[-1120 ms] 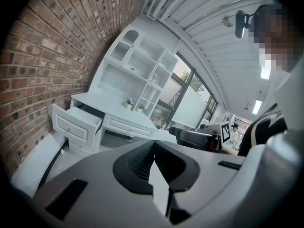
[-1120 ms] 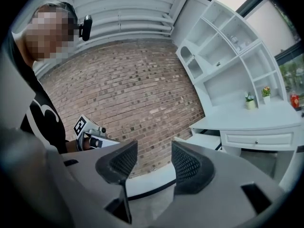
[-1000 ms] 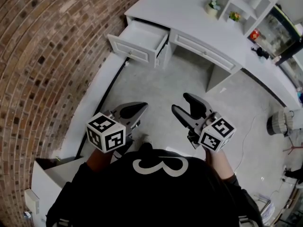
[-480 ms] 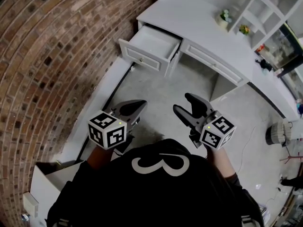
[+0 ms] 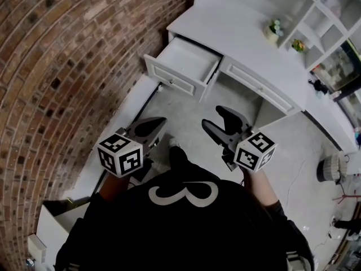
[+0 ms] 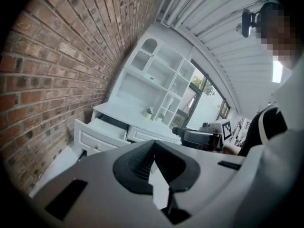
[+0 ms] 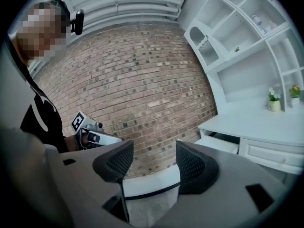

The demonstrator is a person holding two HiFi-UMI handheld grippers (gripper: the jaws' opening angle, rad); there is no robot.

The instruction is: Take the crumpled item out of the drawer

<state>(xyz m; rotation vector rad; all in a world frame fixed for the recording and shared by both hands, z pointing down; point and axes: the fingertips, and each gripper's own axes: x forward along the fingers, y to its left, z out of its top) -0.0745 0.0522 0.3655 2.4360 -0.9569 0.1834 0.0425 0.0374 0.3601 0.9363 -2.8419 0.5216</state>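
Observation:
The open white drawer (image 5: 186,66) juts from the left end of a white desk (image 5: 248,33), ahead of both grippers and well apart from them. Its inside looks plain white; I cannot make out a crumpled item in it. My left gripper (image 5: 149,127) is shut with nothing in it; its pads meet at the tip (image 6: 153,142). My right gripper (image 5: 217,119) is open and empty, with a clear gap between its pads (image 7: 154,163). The drawer also shows in the left gripper view (image 6: 102,129) and the right gripper view (image 7: 218,144).
A brick wall (image 5: 67,55) runs along the left with a white ledge (image 5: 121,129) at its foot. White shelves (image 5: 316,10) above the desk hold small potted plants (image 5: 274,30). A closed drawer (image 5: 259,86) sits right of the open one. A fan (image 5: 330,165) stands on the floor at right.
The desk and open drawer have come closer and lower in the head view as the person walks toward them. Both grippers keep the same pose in front of the body.

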